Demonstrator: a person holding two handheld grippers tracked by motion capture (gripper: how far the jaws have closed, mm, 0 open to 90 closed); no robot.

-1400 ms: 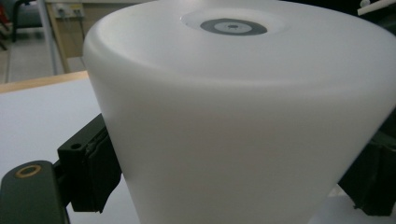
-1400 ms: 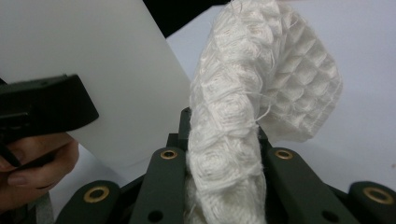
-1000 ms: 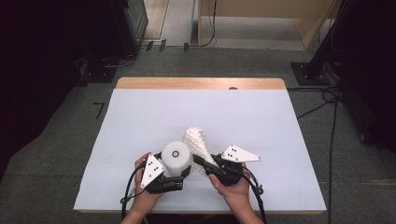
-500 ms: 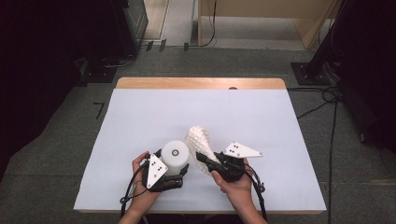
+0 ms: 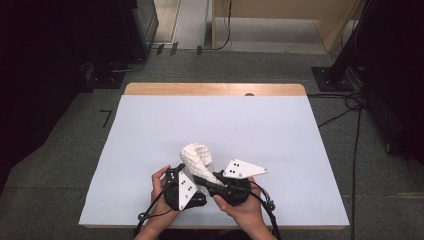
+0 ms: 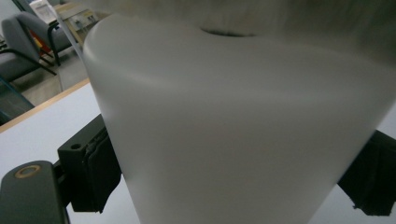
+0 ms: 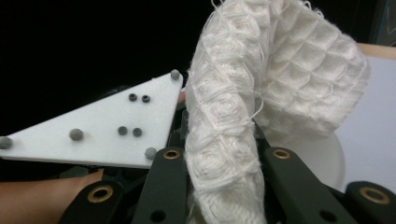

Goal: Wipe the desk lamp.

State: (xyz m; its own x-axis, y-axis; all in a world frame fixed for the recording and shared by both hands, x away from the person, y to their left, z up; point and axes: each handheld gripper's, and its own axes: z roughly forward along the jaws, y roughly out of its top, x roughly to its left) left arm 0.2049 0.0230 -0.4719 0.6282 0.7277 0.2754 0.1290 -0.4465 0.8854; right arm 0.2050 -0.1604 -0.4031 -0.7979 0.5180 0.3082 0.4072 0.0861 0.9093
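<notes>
Since the earlier frame, both grippers drew nearer our body and the cloth point(image 5: 196, 156) swung over the roll point(image 6: 233, 130).
We had the left gripper point(image 5: 186, 189) with jaws clamped on the smooth, stiff white roll above the bench point(image 5: 150, 130); the right gripper's point(image 5: 214, 183) jaws pinched the soft, light waffle cloth, best gripped along its bunched edge.

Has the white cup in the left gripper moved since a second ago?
Yes. The white cup, shut in the left gripper, has shifted toward the table's near edge and now sits under the waffle cloth.
</notes>
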